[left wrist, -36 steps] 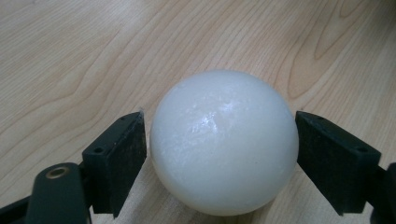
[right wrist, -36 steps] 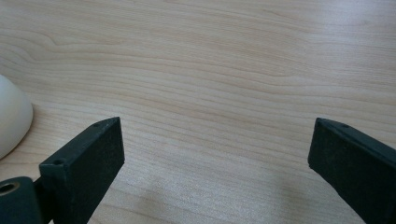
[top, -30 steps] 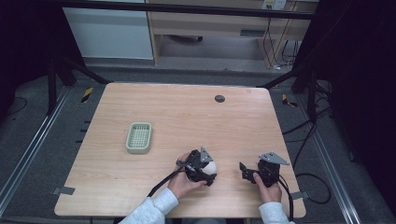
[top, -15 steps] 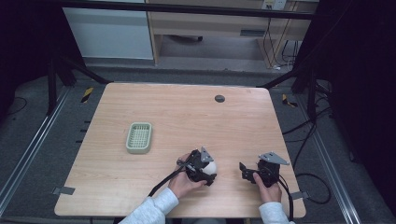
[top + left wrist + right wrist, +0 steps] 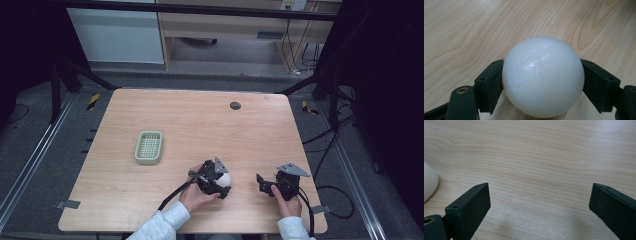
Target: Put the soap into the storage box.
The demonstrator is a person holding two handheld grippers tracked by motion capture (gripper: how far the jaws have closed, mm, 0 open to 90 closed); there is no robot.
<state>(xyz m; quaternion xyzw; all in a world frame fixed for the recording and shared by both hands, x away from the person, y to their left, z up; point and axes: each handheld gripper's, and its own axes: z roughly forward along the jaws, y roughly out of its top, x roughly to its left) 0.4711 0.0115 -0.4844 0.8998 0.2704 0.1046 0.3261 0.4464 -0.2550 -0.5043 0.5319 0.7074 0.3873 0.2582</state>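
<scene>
My left claw (image 5: 218, 181) grips the white ball (image 5: 543, 76) near the counter's (image 5: 200, 120) front edge; right claw (image 5: 537, 205) open, empty. Green basket (image 5: 149, 147) near the left edge looks untouched; ball probably goes there.

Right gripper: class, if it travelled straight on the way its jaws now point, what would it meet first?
Probably the white ball held in the left gripper. The right gripper, open, points toward it across bare table, though the exact line is uncertain.

A green slotted tray (image 5: 149, 147) lies left on the wooden table (image 5: 200, 120); a dark disc (image 5: 235, 105) sits far back.
</scene>
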